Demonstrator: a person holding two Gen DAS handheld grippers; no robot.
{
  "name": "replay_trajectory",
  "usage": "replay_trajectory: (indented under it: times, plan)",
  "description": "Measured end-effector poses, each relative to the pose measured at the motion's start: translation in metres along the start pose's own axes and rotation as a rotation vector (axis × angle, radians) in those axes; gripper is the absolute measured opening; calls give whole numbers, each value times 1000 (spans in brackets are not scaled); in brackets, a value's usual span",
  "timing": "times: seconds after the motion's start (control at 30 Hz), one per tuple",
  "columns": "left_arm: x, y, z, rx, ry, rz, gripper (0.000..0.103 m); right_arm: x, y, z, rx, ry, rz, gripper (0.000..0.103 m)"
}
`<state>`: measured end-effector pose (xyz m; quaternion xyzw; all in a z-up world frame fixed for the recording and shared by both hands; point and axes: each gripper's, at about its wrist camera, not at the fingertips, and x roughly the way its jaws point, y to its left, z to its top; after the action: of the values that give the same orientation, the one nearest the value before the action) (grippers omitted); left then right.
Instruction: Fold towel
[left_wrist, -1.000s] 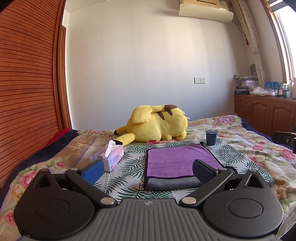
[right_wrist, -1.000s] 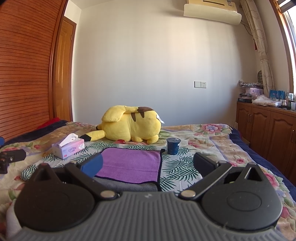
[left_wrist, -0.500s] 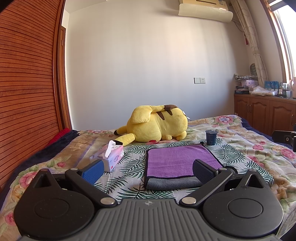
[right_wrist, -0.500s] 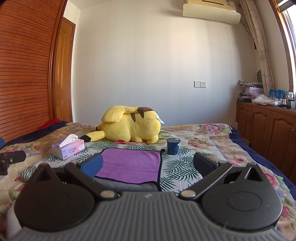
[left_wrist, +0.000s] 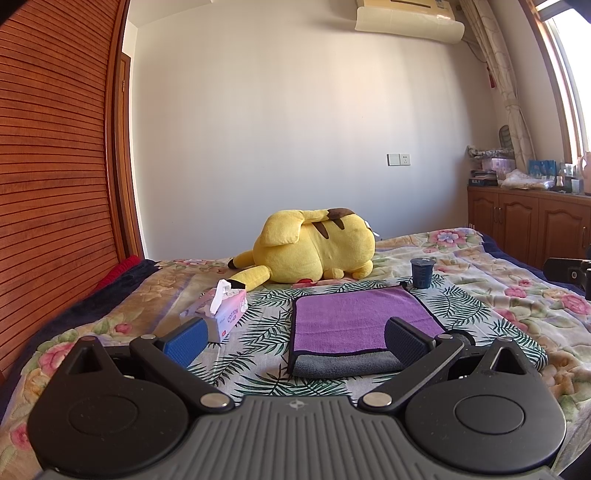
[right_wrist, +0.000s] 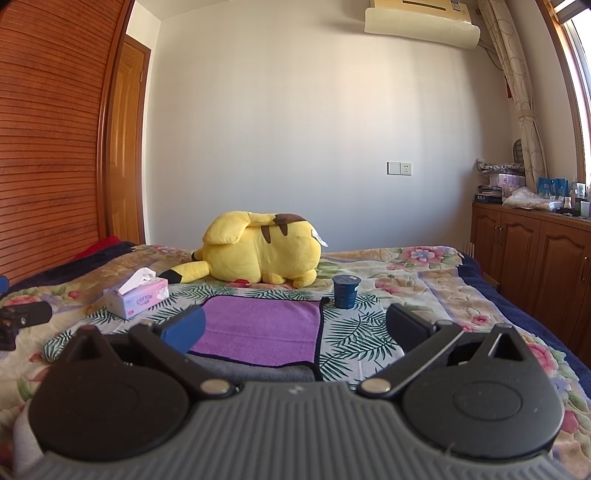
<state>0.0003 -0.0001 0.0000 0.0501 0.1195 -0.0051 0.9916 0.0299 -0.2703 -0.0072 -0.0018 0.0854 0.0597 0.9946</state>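
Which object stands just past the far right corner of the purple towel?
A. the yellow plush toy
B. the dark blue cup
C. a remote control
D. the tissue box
B: the dark blue cup stands upright on the bedspread beside the purple towel's far right corner; the tissue box lies off to its left.

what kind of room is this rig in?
Almost certainly a home bedroom: a bed with a floral quilt, a yellow plush toy lying on it, and a wall air conditioner above.
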Motion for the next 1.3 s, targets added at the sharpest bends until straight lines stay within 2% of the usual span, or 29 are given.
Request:
replay_trajectory:
  times: [0.37, 0.73, 1.3]
  plan:
    - [8, 7, -4, 3, 6, -2, 87, 0, 0, -1, 1, 0, 0, 103]
    - [9, 1, -5, 26, 50, -4, 87, 11, 7, 0, -13, 36, 3, 103]
    - [51, -15, -8, 80, 121, -30, 87, 39, 1, -4, 19, 82, 5, 103]
